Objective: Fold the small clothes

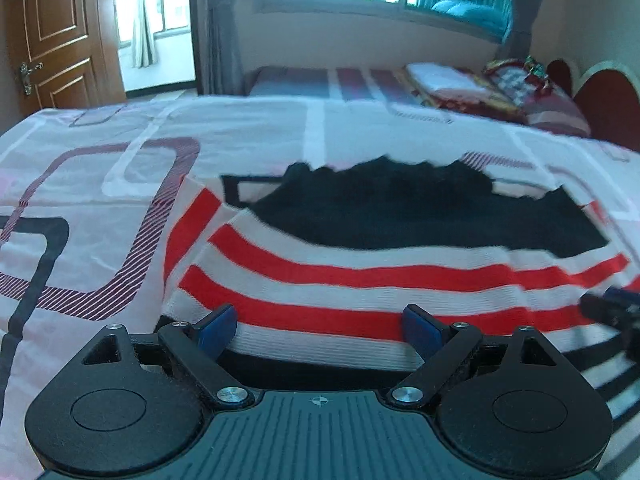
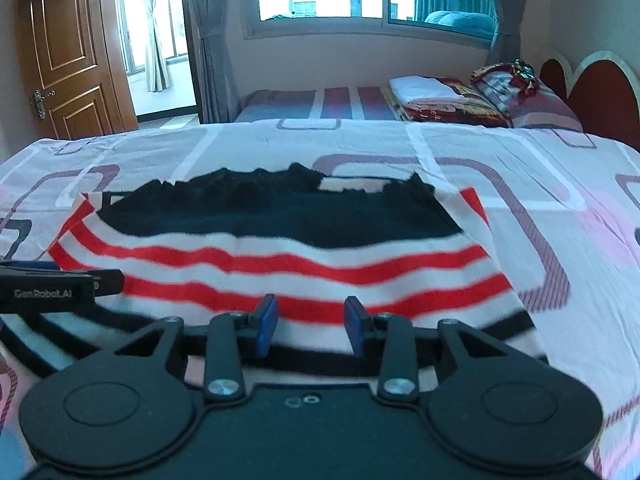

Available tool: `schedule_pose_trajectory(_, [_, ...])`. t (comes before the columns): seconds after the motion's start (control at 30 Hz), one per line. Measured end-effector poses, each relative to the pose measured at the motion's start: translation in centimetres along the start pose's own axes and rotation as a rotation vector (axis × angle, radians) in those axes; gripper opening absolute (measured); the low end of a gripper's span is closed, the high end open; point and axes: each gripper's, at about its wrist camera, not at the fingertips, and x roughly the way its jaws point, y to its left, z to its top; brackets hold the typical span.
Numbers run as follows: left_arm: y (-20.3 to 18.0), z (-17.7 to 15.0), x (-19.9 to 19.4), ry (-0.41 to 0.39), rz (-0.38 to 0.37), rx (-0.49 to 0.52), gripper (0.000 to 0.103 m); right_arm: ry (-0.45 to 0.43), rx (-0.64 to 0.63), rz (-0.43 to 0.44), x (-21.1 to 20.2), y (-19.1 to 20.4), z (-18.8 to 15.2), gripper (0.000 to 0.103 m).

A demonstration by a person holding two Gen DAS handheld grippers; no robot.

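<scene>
Left gripper (image 1: 320, 326) is seen with jaws spread wide, nothing pinched; blue pads (image 1: 218, 324) sit over the near hem of the striped garment (image 1: 360, 276), apart from the cloth as far as can be told. Right gripper (image 2: 310, 326) is seen partly open, jaws narrower than the left's, gap clear, no fabric caught between the pads (image 2: 267, 330). Garment is laid flat on the patterned bedsheet (image 1: 100, 200), toward the near edge of the bed, red-and-white stripes nearest the grippers, black part (image 2: 280, 216) on the far side. Long axis is judged to run side to side, parallel to the near bed edge, so stripes lie across both grippers' line of pointing. Garment lies straight ahead and below both grippers; left is placed at its left part, right at its right part, neither clearly nearer. Next fold is judged to need both near-hem corners grabbed and carried toward the black far edge.
</scene>
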Motion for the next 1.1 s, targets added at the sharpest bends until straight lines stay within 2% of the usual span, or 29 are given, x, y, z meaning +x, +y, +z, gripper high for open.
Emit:
schedule_pose_trajectory(0.1, [0.5,-0.7,0.7,-0.007,-0.005,-0.003,0.095,-0.004,-0.003,0.014,0.9,0.2,0.7,0.035])
schedule_pose_trajectory(0.37, [1.0,-1.6,0.4,-0.028,-0.016,-0.011,0.095,0.004,-0.028,0.073,2.9,2.1,0.8,0.037])
schedule_pose_trajectory(0.43, [1.0,-2.0,0.4,-0.042,-0.016,0.004,0.095,0.04,-0.043,0.076,3.7,2.6,0.3,0.038])
schedule_pose_trajectory(0.53, [1.0,-1.3,0.3,-0.013,-0.011,-0.002,0.095,0.03,-0.12,0.05,4.1,3.5,-0.2,0.038])
schedule_pose_trajectory(0.63, [0.9,-0.8,-0.5,-0.002,0.003,-0.003,0.095,0.053,-0.075,0.059,3.5,3.0,0.7,0.036])
schedule_pose_trajectory(0.77, [1.5,-1.6,-1.9,0.004,0.008,-0.034,0.095,0.011,-0.024,0.108,1.3,3.2,0.4,0.038])
schedule_pose_trajectory(0.87, [1.9,-2.5,-2.5,0.007,0.003,-0.03,0.095,0.015,0.006,0.143,0.5,3.7,-0.1,0.038])
schedule_pose_trajectory(0.93, [1.8,-3.1,-2.3,0.01,0.01,0.007,0.095,0.003,-0.012,0.135,0.1,4.3,-0.5,0.038])
schedule_pose_trajectory(1.0, [1.9,-3.3,-2.4,0.01,0.004,0.025,0.095,0.027,-0.054,0.091,0.6,5.0,-1.1,0.038])
schedule_pose_trajectory(1.1, [2.5,-3.2,-3.0,0.02,-0.002,0.01,0.095,0.039,-0.086,0.065,1.1,5.6,-1.7,0.038])
